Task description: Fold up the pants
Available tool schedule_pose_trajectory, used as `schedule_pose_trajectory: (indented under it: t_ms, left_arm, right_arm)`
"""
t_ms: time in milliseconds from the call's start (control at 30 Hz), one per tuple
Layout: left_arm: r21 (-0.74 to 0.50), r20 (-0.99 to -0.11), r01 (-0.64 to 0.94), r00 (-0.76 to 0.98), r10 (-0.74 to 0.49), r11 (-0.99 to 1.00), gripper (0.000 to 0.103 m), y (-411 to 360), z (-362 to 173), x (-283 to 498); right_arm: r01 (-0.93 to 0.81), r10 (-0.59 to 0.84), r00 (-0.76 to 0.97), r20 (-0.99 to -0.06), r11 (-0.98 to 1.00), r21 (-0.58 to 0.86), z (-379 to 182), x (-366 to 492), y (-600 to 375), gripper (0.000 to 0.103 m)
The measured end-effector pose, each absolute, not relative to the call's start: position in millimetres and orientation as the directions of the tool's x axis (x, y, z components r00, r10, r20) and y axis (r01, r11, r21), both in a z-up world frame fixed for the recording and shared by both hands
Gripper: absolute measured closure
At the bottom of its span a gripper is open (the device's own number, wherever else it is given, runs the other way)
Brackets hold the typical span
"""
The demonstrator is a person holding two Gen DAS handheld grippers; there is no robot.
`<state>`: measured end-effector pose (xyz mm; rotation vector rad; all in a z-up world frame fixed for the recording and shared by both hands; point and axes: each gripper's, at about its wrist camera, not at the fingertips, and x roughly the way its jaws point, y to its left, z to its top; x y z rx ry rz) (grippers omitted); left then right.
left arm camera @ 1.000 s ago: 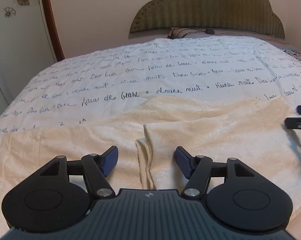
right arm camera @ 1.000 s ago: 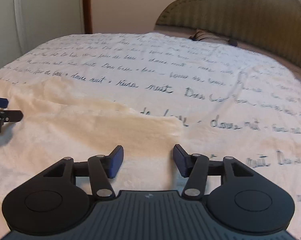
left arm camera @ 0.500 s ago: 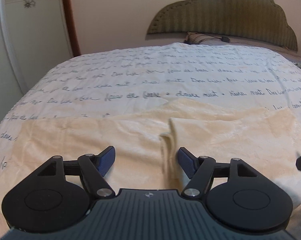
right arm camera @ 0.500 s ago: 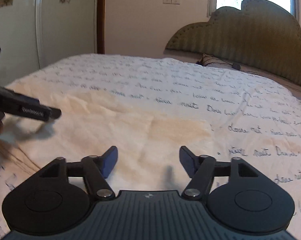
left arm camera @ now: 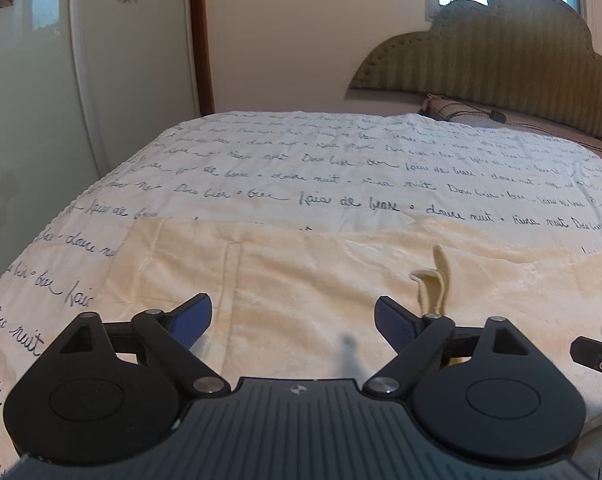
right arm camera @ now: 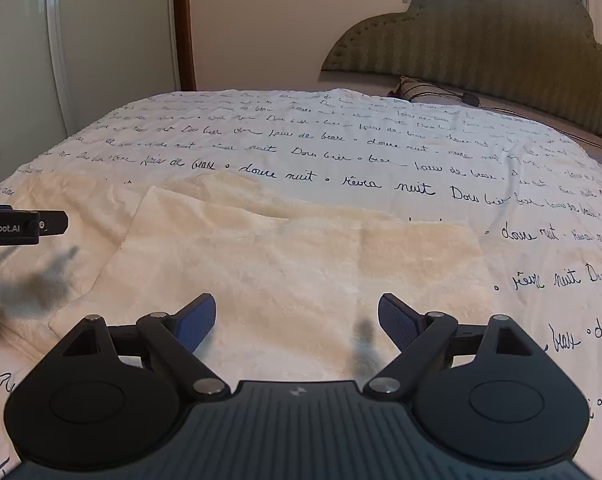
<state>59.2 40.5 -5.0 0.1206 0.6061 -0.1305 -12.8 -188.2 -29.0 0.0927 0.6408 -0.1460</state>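
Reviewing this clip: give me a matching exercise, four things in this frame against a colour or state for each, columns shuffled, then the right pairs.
Things:
1. pants
2. left gripper
3. headboard
4. bedspread

Descriptions:
A. green, scalloped top
B. white with dark handwriting print
C. cream, lying flat on the bed
D. open, holding nothing

Pairs: 1-C, 2-D, 3-A, 4-B

left wrist: low, faces headboard (left arm camera: 501, 48) | right wrist: alike | shared: bedspread (right arm camera: 341, 140)
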Motion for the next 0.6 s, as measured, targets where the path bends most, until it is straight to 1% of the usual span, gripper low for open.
schedule_pose_trajectory:
  t_ms: [200, 467, 600]
  left_arm:
    - [0.127, -0.563, 0.117, 0.826, -0.026, 0.985, 0.009, 48.6, -4.3, 56.4]
    - [0.142, -0.555, 0.111, 0.831, -0.014, 0.984, 0.008, 53.3, -4.3, 53.1]
    - [0.170, -0.546, 0.104, 0.838, 0.005, 0.980, 0.006, 49.6, -3.9, 52.3]
  right_arm:
    - [0.169, -0.117, 0.790, -0.601, 0.985, 0.030, -28.6, -12.8, -185.5, 0.014]
    - [0.177, -0.128, 0.779, -0.614, 0.984, 0.021, -31.4, -9.6, -183.9, 0.014]
    - [0.182, -0.130, 0.779, -0.614, 0.983, 0.023, -31.1, -10.4, -184.8, 0.014]
